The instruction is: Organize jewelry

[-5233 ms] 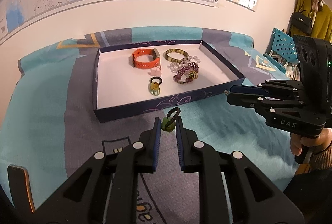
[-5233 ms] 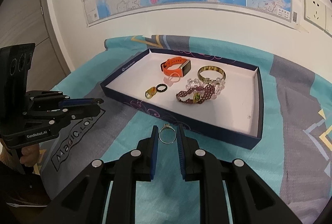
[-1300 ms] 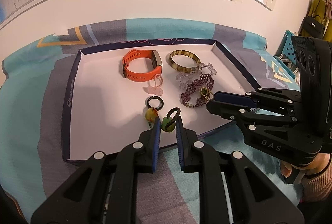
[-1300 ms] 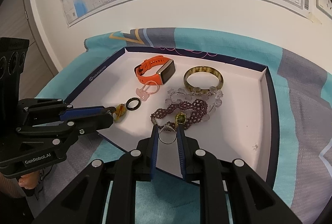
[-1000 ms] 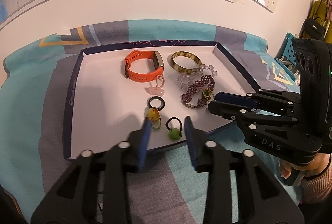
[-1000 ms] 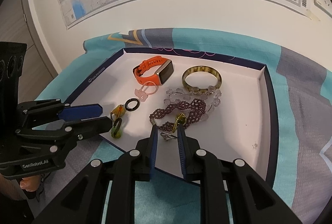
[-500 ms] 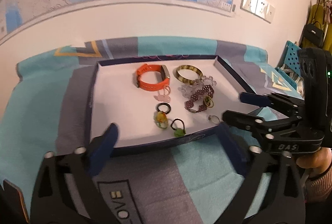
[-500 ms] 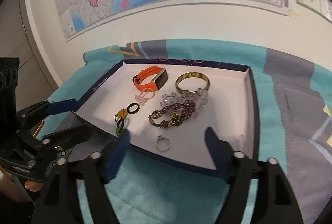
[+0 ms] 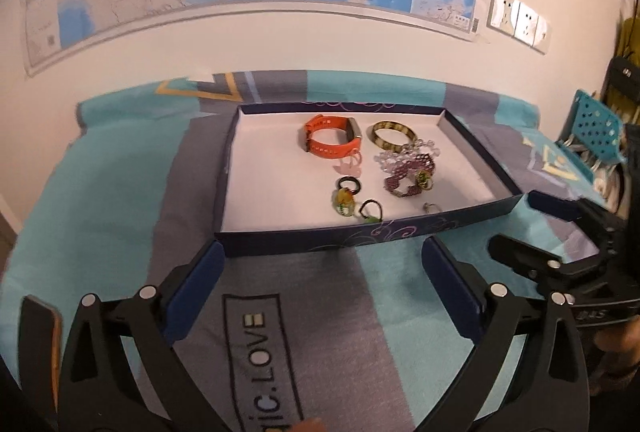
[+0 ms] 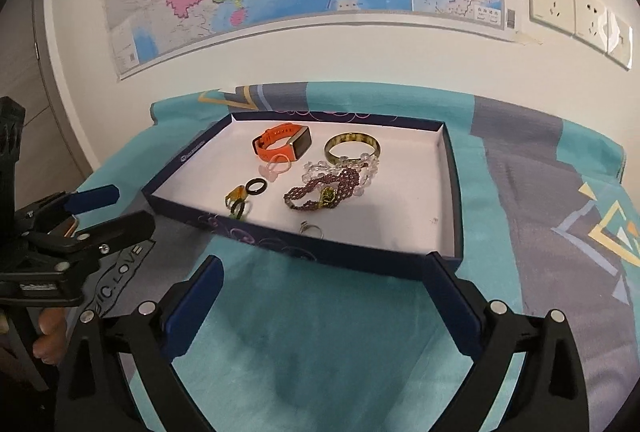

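In the left wrist view, the left gripper [image 9: 326,268] hangs spread wide and empty over the patterned cloth [image 9: 120,192], just in front of the tray [image 9: 360,234]. Inside the tray lie an orange watch [image 9: 331,141], a bangle [image 9: 393,137], a purple bead bracelet [image 9: 408,177], a black ring [image 9: 349,185] and a green bead ring [image 9: 370,213]. A small silver ring [image 9: 431,207] sits near the front wall, though it is blurred here. The right gripper [image 9: 524,222] shows at the right edge, also spread apart.

In the right wrist view, the right gripper [image 10: 326,274] is wide and holds nothing, just short of the tray [image 10: 360,256]. The silver ring [image 10: 311,229] rests inside, near the front wall, apart from the bead bracelet [image 10: 322,190]. The left gripper [image 10: 108,210] is parted beside the tray's left corner.
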The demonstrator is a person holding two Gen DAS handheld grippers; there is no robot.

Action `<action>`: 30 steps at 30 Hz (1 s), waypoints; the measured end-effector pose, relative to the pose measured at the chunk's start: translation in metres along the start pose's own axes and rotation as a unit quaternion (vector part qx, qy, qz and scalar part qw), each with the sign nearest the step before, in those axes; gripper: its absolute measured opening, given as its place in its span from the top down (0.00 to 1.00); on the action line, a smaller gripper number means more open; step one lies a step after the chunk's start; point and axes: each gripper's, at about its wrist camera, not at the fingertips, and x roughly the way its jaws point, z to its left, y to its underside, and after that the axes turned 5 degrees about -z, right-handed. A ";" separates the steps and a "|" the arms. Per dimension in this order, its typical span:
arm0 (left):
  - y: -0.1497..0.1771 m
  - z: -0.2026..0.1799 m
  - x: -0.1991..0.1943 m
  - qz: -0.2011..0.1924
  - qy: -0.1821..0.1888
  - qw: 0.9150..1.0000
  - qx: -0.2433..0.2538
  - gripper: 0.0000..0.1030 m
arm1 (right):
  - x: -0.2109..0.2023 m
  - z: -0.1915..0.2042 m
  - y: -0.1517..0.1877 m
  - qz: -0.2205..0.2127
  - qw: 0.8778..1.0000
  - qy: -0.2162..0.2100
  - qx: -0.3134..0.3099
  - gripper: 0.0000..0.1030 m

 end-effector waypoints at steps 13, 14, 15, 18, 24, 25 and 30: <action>0.014 -0.001 -0.007 0.019 -0.010 1.000 -0.012 0.06 | -0.015 0.012 0.010 -0.001 1.000 -0.003 -0.001 0.07; 0.014 -0.001 -0.007 0.022 -0.008 1.000 -0.013 0.06 | -0.015 0.013 0.010 0.000 1.000 -0.004 -0.001 0.07; 0.015 -0.001 -0.007 0.023 -0.008 1.000 -0.014 0.06 | -0.015 0.014 0.011 0.002 1.000 -0.005 -0.001 0.07; 0.017 -0.001 -0.007 0.024 -0.009 1.000 -0.014 0.06 | -0.015 0.015 0.012 0.005 1.000 -0.007 0.001 0.07; 0.018 -0.002 -0.007 0.025 -0.016 0.999 -0.012 0.06 | -0.014 0.018 0.014 0.008 1.000 -0.010 0.002 0.07; 0.018 -0.002 -0.007 0.026 -0.016 0.999 -0.013 0.06 | -0.013 0.018 0.014 0.010 1.000 -0.010 0.002 0.07; 0.018 -0.003 -0.007 0.025 -0.020 0.999 -0.011 0.06 | -0.014 0.019 0.015 0.010 1.000 -0.011 0.002 0.07</action>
